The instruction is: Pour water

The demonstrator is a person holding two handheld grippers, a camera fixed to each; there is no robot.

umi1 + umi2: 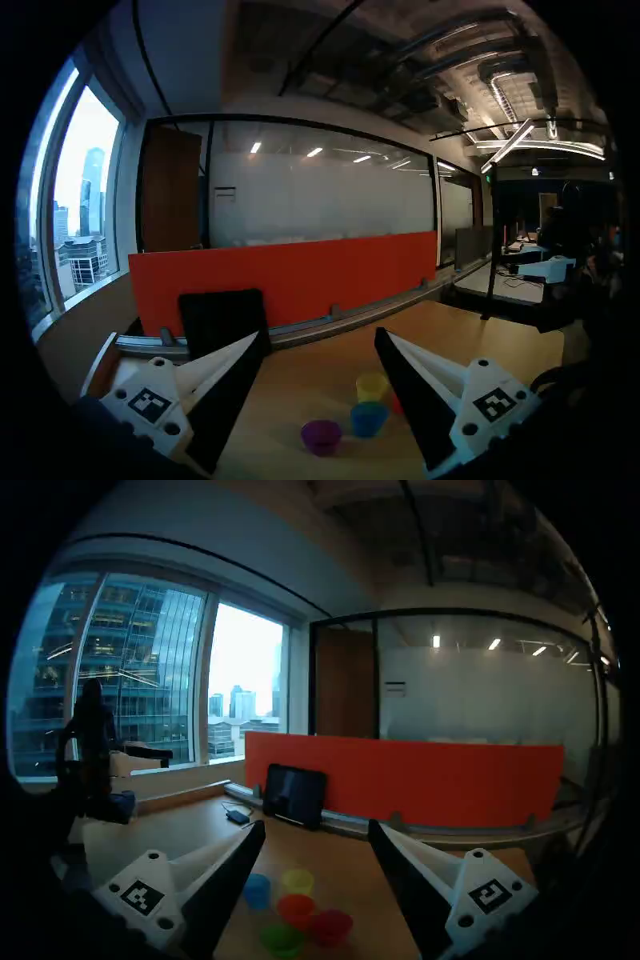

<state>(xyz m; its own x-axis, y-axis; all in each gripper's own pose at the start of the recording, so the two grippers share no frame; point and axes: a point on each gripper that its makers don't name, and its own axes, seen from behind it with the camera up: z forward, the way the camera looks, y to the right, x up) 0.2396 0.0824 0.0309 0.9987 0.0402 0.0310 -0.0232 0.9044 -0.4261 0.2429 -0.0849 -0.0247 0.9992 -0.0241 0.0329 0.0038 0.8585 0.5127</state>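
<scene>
Left gripper (318, 334) hung wide open over the table (280, 392), fingers spread apart and nothing between them. Right gripper (316, 824) was the same story, gaping, empty, poised above the wood. Just beyond the left tips sat the cups: purple cup (322, 437) nearest, blue cup (369, 418) just beside it, yellow cup (372, 386) right behind the blue. From the right gripper view the bunch lay between the fingers, green cup (282, 938) and red cup (330, 926) up front, orange cup (296, 908) close behind them, blue and yellow at the back. All stood upright, mouths up, and whether any held water could not be told. Farther on, a dark tablet (294, 794) leaned near the orange divider (416, 780). Past that came a glass wall (480, 696), and off to the side the window (240, 696) glowed with city towers.
</scene>
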